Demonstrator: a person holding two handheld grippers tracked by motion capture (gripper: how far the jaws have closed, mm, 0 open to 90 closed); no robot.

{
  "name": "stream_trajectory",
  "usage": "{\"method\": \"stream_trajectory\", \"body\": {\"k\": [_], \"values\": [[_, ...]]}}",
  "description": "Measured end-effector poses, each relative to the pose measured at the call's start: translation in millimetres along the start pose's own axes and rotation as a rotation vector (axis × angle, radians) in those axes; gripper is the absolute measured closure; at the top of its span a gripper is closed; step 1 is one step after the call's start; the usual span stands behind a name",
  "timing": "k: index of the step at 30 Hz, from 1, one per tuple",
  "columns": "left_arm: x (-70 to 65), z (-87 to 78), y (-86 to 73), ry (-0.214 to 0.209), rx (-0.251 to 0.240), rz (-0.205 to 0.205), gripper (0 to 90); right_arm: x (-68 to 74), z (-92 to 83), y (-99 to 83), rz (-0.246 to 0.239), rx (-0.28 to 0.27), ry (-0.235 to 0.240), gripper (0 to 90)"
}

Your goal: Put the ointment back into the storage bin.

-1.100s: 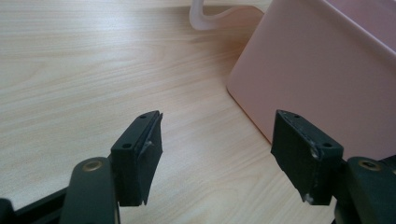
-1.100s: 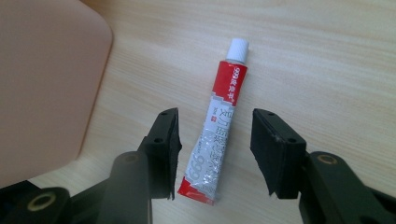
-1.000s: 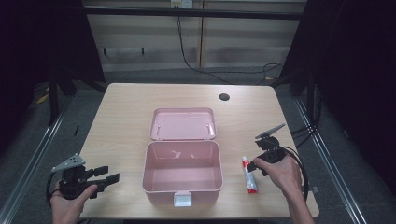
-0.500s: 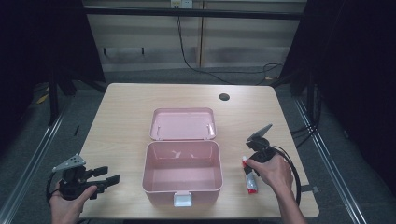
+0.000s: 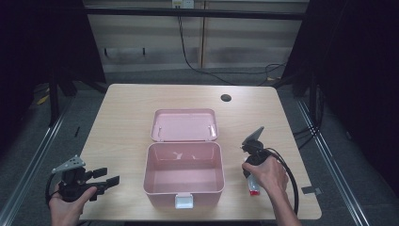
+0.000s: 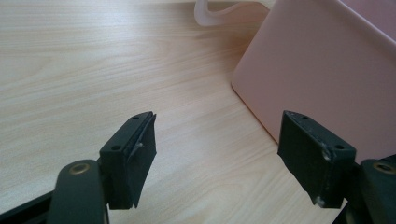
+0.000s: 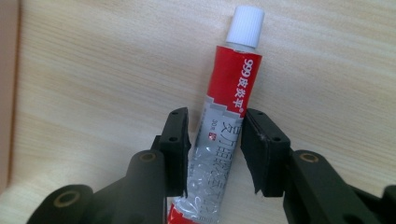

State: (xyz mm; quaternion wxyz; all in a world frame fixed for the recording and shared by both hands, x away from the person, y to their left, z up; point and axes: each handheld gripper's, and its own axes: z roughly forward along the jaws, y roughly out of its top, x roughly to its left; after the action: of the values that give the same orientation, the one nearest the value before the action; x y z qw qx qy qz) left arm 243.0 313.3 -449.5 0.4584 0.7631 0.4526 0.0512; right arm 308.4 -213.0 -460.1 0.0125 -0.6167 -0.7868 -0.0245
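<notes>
Red-and-silver ointment tube (image 7: 223, 122) right of the pink box (image 5: 184, 175); my right gripper (image 7: 215, 140) jaws have just been closing, straddling it, contact unclear.

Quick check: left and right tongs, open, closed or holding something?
Left tongs: open, nothing between the jaws.
Right tongs: jaws just closing around the ointment tube, seemingly touching it; firm grip cannot be told.

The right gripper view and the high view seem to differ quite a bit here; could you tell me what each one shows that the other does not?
The right gripper view alone shows the tube's white cap, its red band with printing, and the right gripper with its jaws on either side of the tube, having just been closing. The high view alone shows the open pink box, its lid laid back, and the left gripper held open at the table's near left. Both show the tube lying on the wooden table.
</notes>
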Motion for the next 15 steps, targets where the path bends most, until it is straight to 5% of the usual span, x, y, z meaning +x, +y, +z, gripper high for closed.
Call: {"method": "stream_trajectory", "body": {"k": [15], "values": [[-0.4, -0.9, -1.1, 0.006, 0.003, 0.001, 27.8, 2.9, 6.9, 4.6, -0.01, 0.037, -0.03, 71.1]]}}
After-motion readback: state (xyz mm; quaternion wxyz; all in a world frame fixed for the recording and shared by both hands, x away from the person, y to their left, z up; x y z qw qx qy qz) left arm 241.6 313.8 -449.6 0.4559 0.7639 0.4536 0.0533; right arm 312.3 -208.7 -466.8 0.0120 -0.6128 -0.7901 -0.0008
